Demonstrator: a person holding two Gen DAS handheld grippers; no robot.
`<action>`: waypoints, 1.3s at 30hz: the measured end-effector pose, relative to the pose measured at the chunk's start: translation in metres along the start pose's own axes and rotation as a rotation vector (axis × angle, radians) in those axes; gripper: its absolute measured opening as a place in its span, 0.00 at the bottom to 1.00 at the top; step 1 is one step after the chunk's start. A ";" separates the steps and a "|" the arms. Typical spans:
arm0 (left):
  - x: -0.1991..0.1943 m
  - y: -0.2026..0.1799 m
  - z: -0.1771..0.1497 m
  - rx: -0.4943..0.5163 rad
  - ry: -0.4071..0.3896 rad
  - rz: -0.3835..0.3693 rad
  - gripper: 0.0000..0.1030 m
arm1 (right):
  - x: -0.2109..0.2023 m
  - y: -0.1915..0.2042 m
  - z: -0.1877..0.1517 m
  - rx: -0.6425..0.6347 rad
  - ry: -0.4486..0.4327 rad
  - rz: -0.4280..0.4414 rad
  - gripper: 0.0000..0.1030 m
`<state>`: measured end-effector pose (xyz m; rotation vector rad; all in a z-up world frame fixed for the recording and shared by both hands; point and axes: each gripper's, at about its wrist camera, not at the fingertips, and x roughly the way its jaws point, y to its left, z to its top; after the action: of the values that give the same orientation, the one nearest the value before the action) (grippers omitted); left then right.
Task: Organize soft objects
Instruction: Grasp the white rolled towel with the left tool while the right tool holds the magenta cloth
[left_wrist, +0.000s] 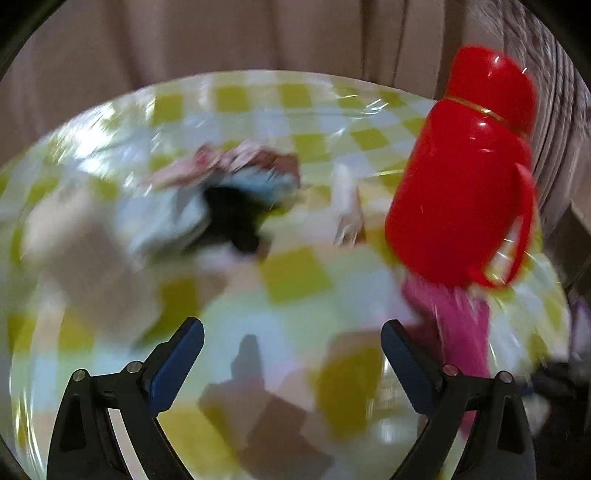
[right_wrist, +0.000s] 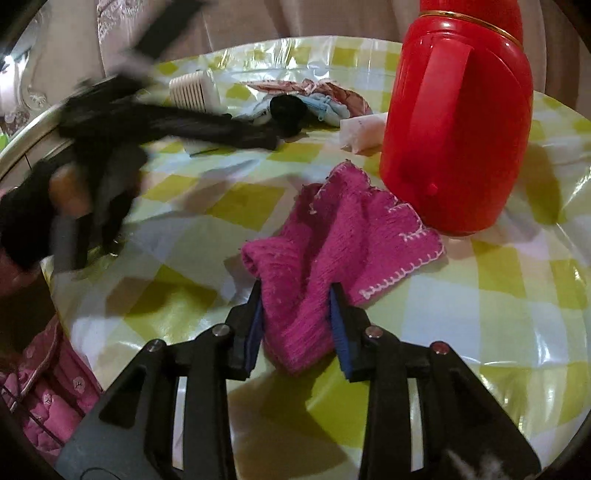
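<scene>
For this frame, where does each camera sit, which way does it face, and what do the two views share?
Left wrist: behind the left gripper, angled down at the checked table; empty jaws spread; blurred.
Right wrist: behind the right gripper, angled down at the pink cloth its jaws pinch; a blurred gripper and hand show at left.
Shared: red flask, pink cloth, clothes pile.

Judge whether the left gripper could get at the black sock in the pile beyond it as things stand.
Probably yes. The left gripper is open and empty, and only bare checked tablecloth lies between it and the black sock. The red flask stands off to the side. The view is blurred, so the sock's edges are unclear.
</scene>
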<state>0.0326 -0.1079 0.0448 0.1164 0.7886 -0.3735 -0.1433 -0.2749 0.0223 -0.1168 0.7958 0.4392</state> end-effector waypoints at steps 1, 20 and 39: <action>0.012 -0.003 0.010 0.004 0.006 -0.006 0.95 | 0.001 0.001 -0.002 -0.004 -0.012 0.000 0.40; 0.061 0.003 0.035 -0.059 0.041 -0.166 0.30 | 0.006 0.012 -0.003 -0.069 -0.037 -0.034 0.47; 0.006 0.006 -0.027 -0.007 0.100 -0.100 0.69 | 0.004 0.015 -0.006 -0.064 -0.047 -0.038 0.47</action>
<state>0.0205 -0.0979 0.0212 0.0902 0.8967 -0.4622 -0.1511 -0.2617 0.0166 -0.1802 0.7329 0.4299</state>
